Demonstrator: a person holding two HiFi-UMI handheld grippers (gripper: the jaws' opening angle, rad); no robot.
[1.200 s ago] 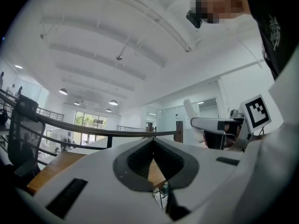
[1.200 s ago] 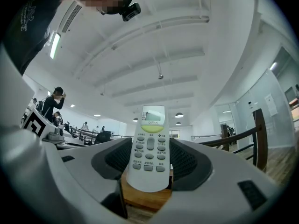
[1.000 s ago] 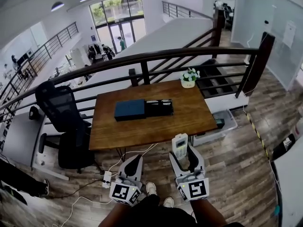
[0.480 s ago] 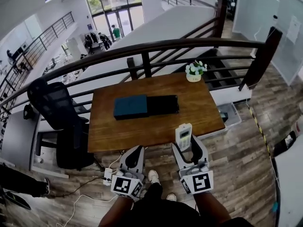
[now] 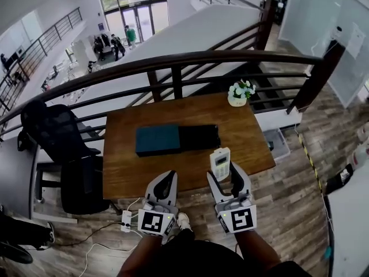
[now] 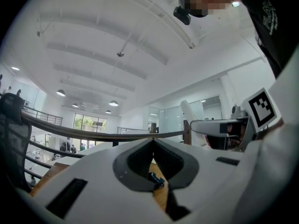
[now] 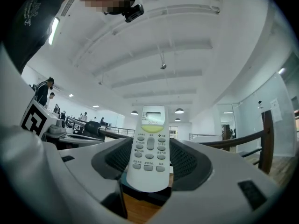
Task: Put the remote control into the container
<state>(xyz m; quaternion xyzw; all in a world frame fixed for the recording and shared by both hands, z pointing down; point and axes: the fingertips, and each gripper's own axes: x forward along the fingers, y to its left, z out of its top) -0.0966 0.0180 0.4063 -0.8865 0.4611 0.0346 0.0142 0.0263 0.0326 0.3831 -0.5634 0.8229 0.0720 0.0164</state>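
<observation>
A white remote control with grey buttons stands upright between the jaws of my right gripper, which is shut on its lower half. In the right gripper view the remote control fills the middle, screen end up, inside my right gripper. It hovers over the front edge of the wooden table. The container is a long dark box mid-table, its black right part beside a teal part. My left gripper sits left of the right one, jaws together and empty, as in the left gripper view.
A small white pot of flowers stands at the table's far right corner. A black office chair is left of the table. A dark railing runs behind it. A plastic crate and floor cables lie nearby.
Both grippers have come forward to the table's front edge, and the remote now overlaps that edge. The right gripper's hold on the remote is unchanged and the left stays shut.
</observation>
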